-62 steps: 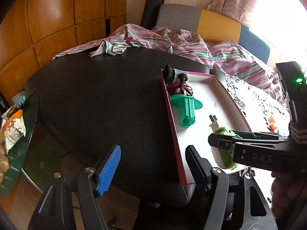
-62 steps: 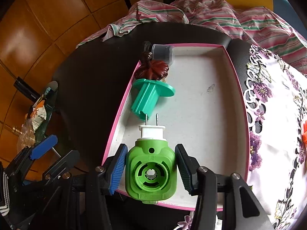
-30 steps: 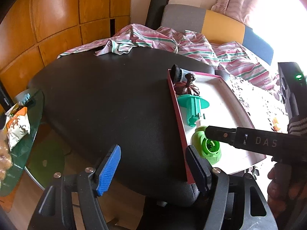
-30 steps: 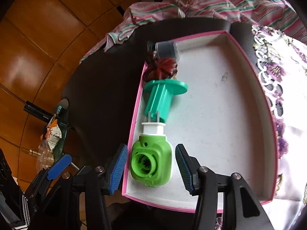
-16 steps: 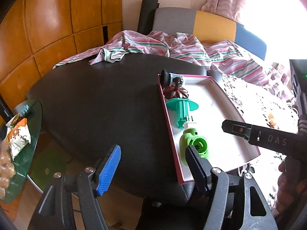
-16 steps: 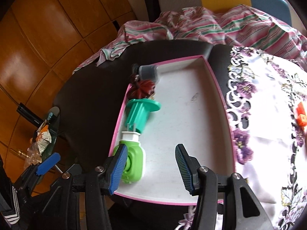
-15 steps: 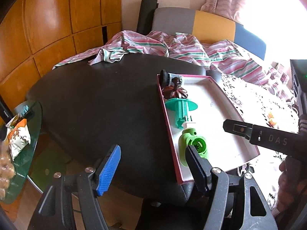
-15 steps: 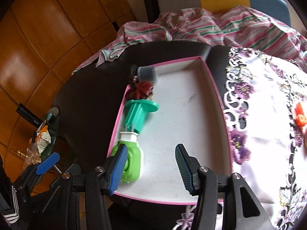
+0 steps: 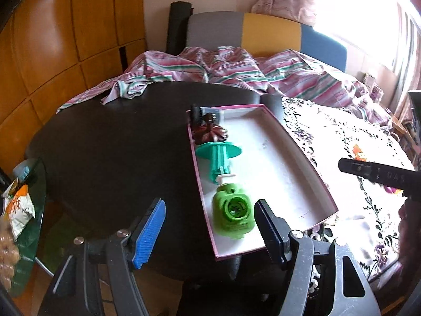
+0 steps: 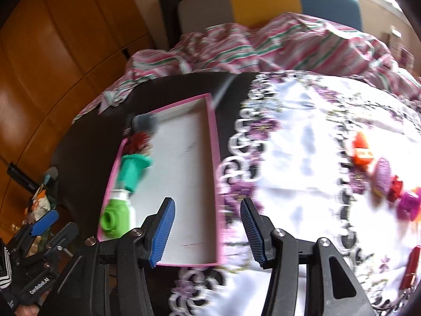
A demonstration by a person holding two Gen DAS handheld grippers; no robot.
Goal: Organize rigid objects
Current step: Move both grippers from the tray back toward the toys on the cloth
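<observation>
Wood-panelled walls and a rumpled striped sheet [image 9: 229, 65] frame a dark round tabletop [image 9: 118, 158], half covered by a white cloth with purple flowers [image 10: 302, 158]. On it sits the pink-rimmed tray [image 9: 305, 158], and along its left wall there's a tidy row — a grey-capped piece [image 9: 202, 111], a dark red flower shape [image 9: 209, 133], a teal spool [image 9: 219, 158] and the green plug-in device [image 9: 232, 214] at the near end. Both grippers are empty: the left gripper [image 9: 209, 233] hovers over the tray's near corner with fingers apart, the right gripper [image 10: 206, 233] likewise spread, above the tray's right edge and the cloth. My read — we're between picks. A cluster of small red, orange and magenta pieces [image 10: 381, 179] waits on the cloth at far right. Next move looks like reaching there, centring one piece between the fingers before closing.
</observation>
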